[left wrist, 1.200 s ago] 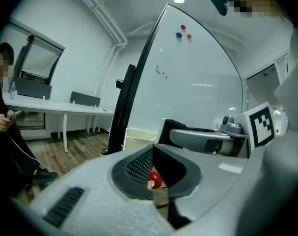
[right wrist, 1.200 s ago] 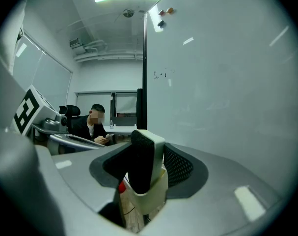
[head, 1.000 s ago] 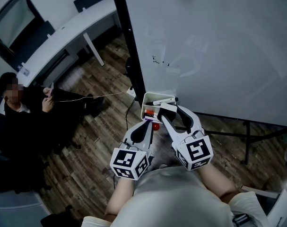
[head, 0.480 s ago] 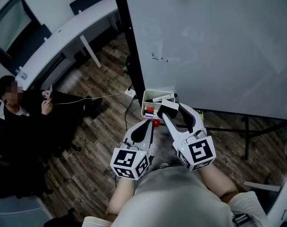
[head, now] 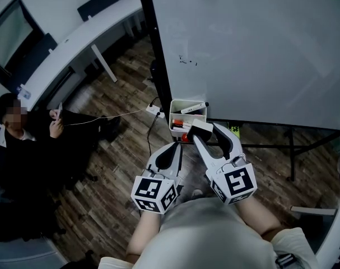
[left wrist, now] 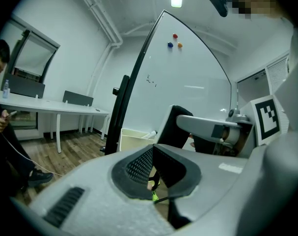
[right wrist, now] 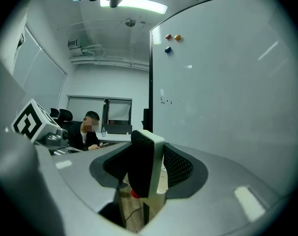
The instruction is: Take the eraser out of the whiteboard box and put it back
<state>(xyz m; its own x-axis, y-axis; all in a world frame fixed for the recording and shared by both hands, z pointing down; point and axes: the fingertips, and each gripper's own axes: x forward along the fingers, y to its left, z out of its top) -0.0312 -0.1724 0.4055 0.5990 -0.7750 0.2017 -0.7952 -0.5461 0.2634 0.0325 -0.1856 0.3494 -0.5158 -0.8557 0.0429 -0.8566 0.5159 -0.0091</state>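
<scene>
Eraser (head: 200,129) drawn up and back from whiteboard box (head: 184,103) over last second, clamped in your right gripper (head: 205,134). Left gripper (head: 174,150) jaws together, empty. Removal looks done; return next.

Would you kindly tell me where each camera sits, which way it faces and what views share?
Head view: on the person's head, steeply down at the whiteboard box; left claw, right claw, forearms show.
Left gripper view: on the left claw, facing the whiteboard; its jaws show.
Right gripper view: on the right claw, facing the whiteboard; jaws clamp the eraser.
Shared: whiteboard.
</scene>
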